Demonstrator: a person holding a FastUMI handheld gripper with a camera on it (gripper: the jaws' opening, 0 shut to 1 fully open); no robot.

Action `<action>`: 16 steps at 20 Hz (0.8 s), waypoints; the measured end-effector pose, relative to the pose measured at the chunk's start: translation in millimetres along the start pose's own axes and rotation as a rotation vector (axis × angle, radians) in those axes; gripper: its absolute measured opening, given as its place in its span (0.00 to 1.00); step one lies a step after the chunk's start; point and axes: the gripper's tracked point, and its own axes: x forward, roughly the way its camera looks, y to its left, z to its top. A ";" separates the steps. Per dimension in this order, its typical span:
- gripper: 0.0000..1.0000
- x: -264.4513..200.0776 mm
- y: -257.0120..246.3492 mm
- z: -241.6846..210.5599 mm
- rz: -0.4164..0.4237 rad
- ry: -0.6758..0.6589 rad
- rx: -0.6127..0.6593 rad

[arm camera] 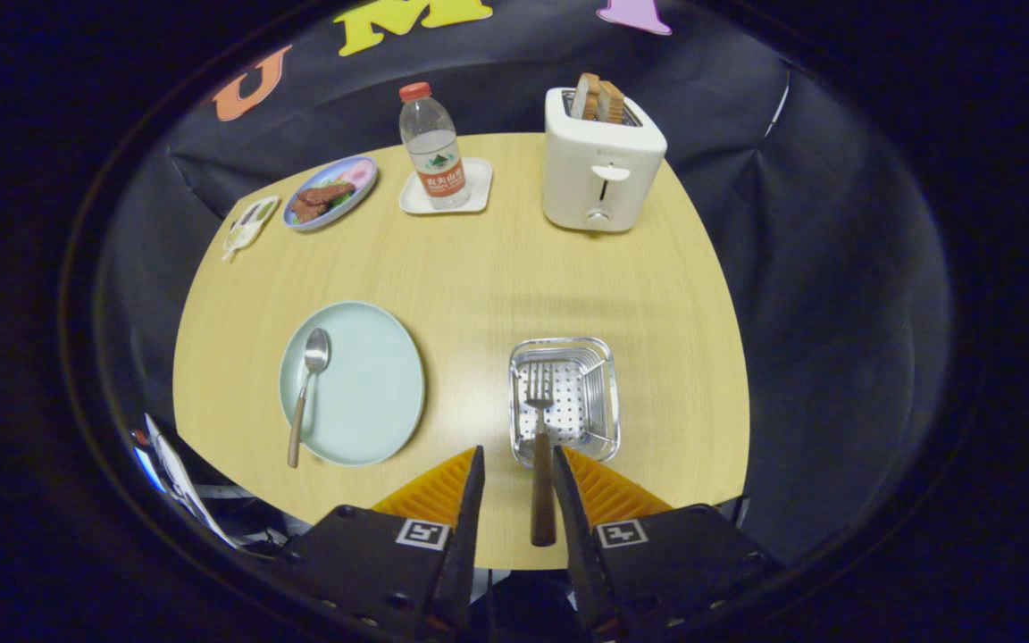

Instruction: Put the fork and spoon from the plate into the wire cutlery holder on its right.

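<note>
The fork [541, 446] lies with its tines inside the wire cutlery holder [604, 393] and its wooden handle sticking out over the near rim toward me. My gripper [517, 454] is open around that handle. The handle runs close along the right finger, and a strip of bare table shows between it and the left finger. The spoon [307, 384] with a wooden handle lies on the left side of the pale green plate [372, 384], which sits to the left of the holder and ahead of my left finger.
Across the wooden table [479, 259] stand a white toaster [599, 170] holding bread slices, a water bottle [432, 147] on a small white tray, and a plate of food [329, 192]. The table's near edge runs just under my fingers.
</note>
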 end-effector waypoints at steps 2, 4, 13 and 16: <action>0.49 -2.8 11.9 7.1 0.000 -0.053 -0.010; 0.66 -4.8 27.4 9.2 0.001 -0.083 -0.013; 0.97 17.6 105.0 4.5 0.069 -0.168 0.040; 0.97 32.9 137.4 -4.6 0.079 -0.177 0.041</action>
